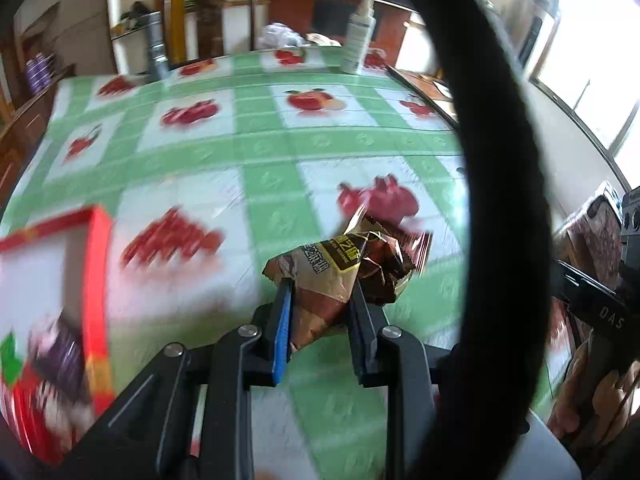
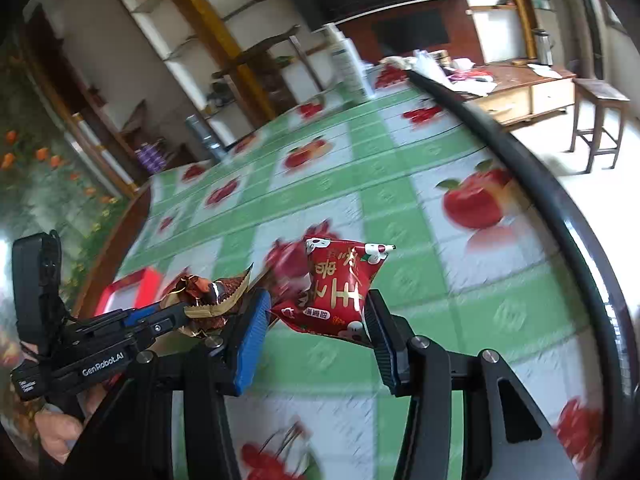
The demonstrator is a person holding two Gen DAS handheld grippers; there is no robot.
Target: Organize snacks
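My left gripper (image 1: 320, 288) is shut on a crumpled brown snack packet (image 1: 344, 264), held above the green fruit-print tablecloth (image 1: 260, 160). My right gripper (image 2: 316, 304) is shut on a red snack packet (image 2: 340, 284) with white lettering, also lifted off the cloth. In the right wrist view the left gripper (image 2: 192, 308) shows at lower left with the brown packet (image 2: 208, 296) in its tips. A red-rimmed box (image 1: 96, 280) with packets inside lies at the lower left of the left wrist view, and its far end (image 2: 132, 288) shows behind the left gripper.
A white spray bottle (image 1: 358, 36) and a grey can (image 1: 156, 48) stand at the table's far edge. A black hoop (image 1: 500, 160) arcs along the table's right side. A person's hand (image 2: 56, 428) holds the left gripper. A wooden stool (image 2: 596, 120) stands on the floor.
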